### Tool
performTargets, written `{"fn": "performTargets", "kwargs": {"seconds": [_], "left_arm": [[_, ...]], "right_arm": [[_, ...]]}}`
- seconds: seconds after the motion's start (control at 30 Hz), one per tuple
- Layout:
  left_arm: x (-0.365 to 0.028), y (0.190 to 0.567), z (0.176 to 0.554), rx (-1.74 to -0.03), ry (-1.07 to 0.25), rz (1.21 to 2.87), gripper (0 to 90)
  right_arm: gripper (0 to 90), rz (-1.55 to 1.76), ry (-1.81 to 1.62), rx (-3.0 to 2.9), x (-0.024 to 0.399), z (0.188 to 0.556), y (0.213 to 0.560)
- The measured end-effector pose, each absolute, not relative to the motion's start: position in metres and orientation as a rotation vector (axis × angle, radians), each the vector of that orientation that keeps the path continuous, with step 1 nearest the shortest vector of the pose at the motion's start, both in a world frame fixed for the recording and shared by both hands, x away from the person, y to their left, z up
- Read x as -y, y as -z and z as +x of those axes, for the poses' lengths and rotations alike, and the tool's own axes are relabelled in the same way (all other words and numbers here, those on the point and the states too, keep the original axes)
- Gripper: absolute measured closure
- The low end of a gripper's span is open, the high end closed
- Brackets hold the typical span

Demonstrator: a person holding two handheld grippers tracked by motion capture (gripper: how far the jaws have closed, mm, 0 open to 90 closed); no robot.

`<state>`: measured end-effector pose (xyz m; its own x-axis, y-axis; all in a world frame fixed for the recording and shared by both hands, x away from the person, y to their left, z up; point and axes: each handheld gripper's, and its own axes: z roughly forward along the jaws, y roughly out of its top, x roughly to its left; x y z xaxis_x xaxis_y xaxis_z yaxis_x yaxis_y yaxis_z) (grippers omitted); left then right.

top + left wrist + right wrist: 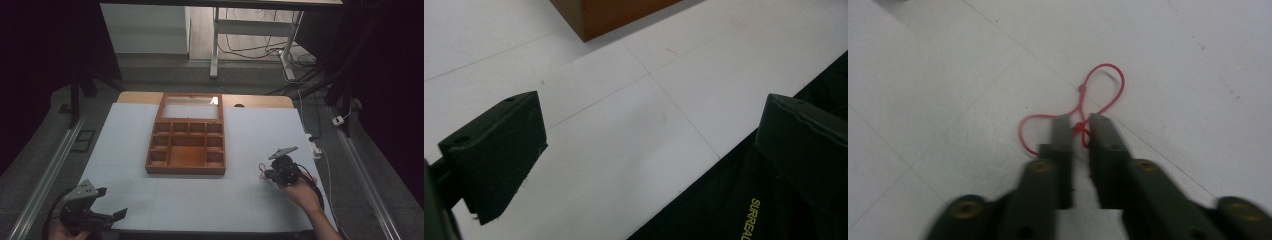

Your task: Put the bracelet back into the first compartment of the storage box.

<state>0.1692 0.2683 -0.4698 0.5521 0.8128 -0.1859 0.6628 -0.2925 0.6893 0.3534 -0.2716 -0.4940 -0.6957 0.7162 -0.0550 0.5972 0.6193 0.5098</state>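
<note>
The right hand-held gripper (1079, 131) is pinching a thin red string (1100, 92) between nearly closed jaws, low over the white table (200, 195) and well to the right of the open wooden box (186, 135). The grip is catching only a knotted strand, so the string is likely slipping free on lifting. The left hand-held gripper (644, 150) is hanging wide open and empty at the table's near edge.

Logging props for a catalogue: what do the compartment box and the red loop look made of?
The compartment box looks like stained brown wood, smooth-finished, with thin wooden dividers. The red loop looks like thin knotted cord or string, limp on the table; fibre unclear.
</note>
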Motion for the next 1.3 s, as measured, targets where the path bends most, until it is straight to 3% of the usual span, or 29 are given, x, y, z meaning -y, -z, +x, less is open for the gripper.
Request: {"fn": "performTargets", "kwargs": {"seconds": [1.3], "left_arm": [[-0.268,0.470,0.170,-1.191,-0.248,2.051,0.7]], "right_arm": [[89.1,0.968,-1.003,-2.497,0.264,0.330,0.447]]}}
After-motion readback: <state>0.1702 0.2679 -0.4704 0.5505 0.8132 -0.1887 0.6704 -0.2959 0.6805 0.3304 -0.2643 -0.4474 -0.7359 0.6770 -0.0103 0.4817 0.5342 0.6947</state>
